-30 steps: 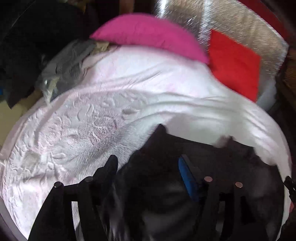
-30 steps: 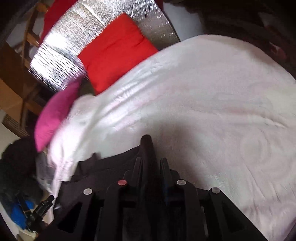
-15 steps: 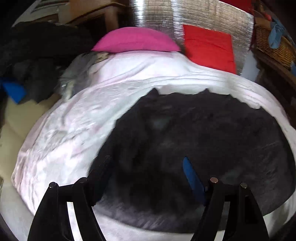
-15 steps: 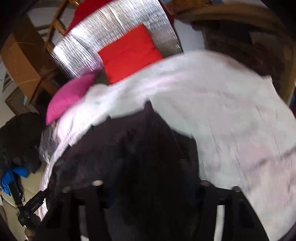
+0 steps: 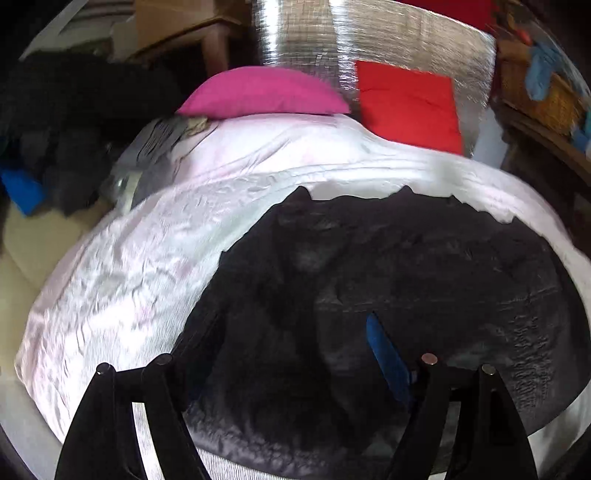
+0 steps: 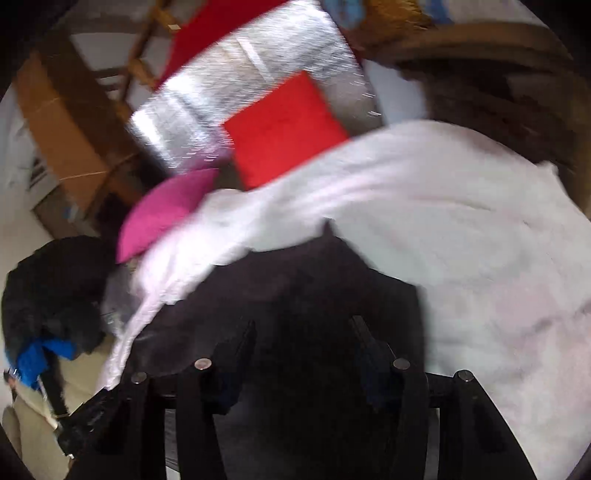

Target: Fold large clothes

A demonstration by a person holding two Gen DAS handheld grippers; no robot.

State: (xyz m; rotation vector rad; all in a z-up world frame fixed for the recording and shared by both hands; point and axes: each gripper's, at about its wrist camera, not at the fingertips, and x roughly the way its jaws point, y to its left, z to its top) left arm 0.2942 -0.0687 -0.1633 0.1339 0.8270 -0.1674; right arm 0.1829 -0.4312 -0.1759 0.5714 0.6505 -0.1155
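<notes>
Currently I see the black garment (image 5: 406, 280) spread flat on the white bedspread (image 5: 140, 266), covering the near half of the bed toward its right edge. My left gripper (image 5: 291, 332) hangs over the garment's near part with jaws wide and nothing between the pads. My right gripper (image 6: 303, 343) stands partly open after its jaws have just been opening; dark cloth lies below it, but the pads do not press on it. At the head edge of the bed sit a pink pillow (image 5: 262, 92) and a red cushion (image 5: 410, 99), side by side against a silver panel (image 5: 369, 33). Dark clothes (image 5: 62, 122) are piled off the left edge.
</notes>
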